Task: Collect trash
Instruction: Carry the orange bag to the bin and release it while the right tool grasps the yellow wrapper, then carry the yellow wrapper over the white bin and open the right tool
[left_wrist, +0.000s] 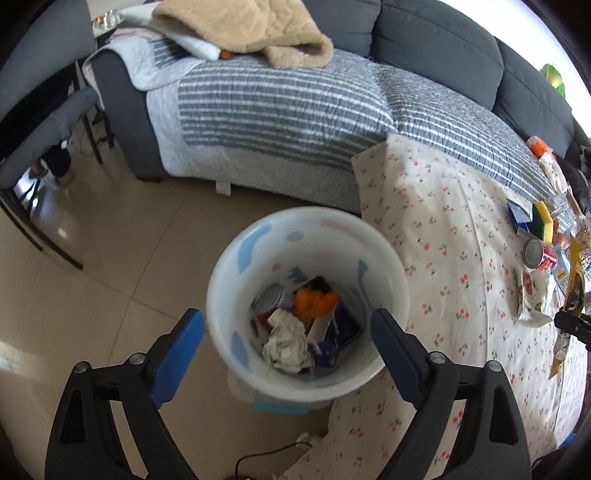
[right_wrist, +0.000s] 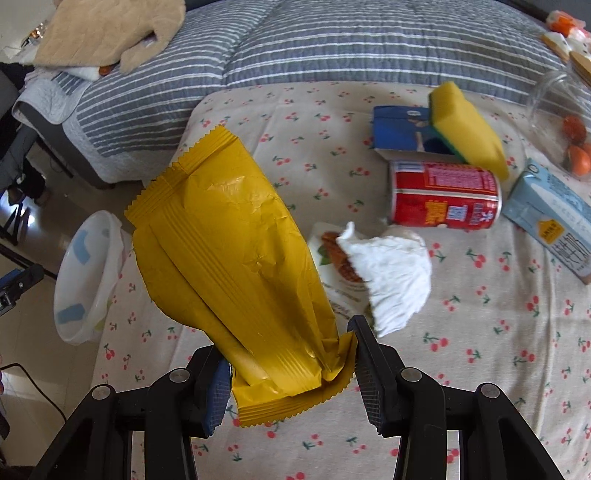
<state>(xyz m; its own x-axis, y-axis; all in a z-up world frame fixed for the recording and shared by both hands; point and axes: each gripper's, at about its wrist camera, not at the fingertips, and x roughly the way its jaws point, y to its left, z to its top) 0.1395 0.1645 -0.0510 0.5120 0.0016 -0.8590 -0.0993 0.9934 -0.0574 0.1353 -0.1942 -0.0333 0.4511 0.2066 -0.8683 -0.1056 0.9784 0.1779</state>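
Right gripper (right_wrist: 288, 363) clamps the yellow snack wrapper (right_wrist: 236, 266), lifted above the cherry-print cloth (right_wrist: 461, 369). Left gripper (left_wrist: 288, 334), jaws spread wide and holding nothing, hovers over the white trash bin (left_wrist: 229, 295), already part-filled.

No legible text on any packaging.

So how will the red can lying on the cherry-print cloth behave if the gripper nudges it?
The red can lies on its side, so a push across its length would probably roll it. The soft cherry-print cloth may slow that. Its smooth, rounded wall looks rigid but possibly slippery; whether it is full cannot be told.
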